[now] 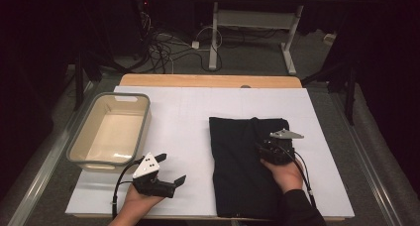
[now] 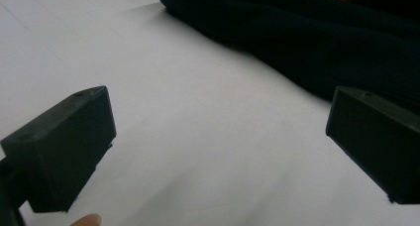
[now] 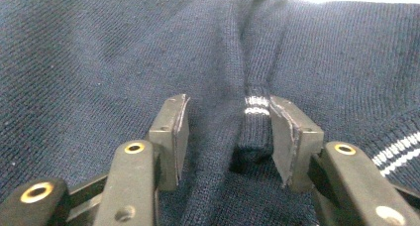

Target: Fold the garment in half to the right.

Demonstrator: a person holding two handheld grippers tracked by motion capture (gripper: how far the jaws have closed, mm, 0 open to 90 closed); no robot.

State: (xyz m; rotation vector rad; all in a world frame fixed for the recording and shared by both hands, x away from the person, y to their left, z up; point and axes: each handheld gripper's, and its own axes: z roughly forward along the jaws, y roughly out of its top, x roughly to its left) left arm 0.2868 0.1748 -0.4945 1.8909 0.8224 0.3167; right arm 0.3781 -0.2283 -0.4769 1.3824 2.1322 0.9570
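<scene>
Dark navy knit garment [image 1: 242, 161] with thin white stripes, beige bin [image 1: 111, 132] grey-rimmed, white table cover [image 1: 183, 122]

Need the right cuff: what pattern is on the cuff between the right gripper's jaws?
Dark navy cuff with two thin white stripes, clearest in the right gripper view.

No readable text, label or number appears on anything here.
</scene>
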